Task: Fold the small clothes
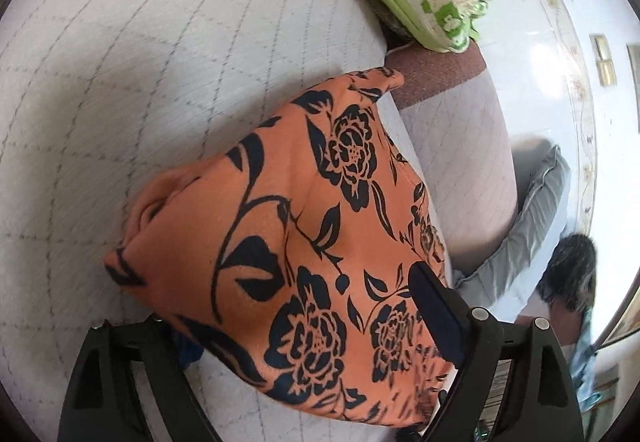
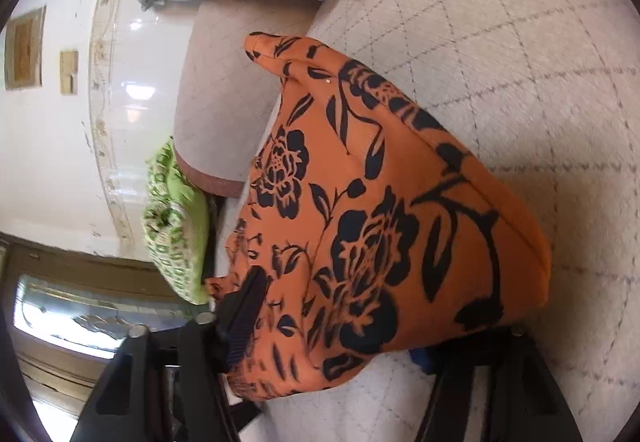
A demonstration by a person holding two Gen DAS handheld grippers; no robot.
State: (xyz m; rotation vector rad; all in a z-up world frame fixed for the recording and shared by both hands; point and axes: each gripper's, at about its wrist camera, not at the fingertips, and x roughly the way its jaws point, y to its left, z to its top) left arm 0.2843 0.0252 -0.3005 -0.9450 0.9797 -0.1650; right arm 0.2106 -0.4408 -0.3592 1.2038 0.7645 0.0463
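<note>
While orange floral garment (image 1: 304,210) drapes mattress edge (image 1: 404,130), both hand-held grippers straddle it, grip unclear

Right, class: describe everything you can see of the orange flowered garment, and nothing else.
The orange garment is a soft, slightly stretchy-looking cloth printed with large black roses, leaves and stems. It appears doubled over, with a rounded folded edge on one side and a pointed corner towards the mattress edge. It lies draped on the white quilted mattress. One finger of the left gripper lies on top of the cloth; in the right wrist view a ribbed finger also rests on top, the other fingers hidden beneath.
</note>
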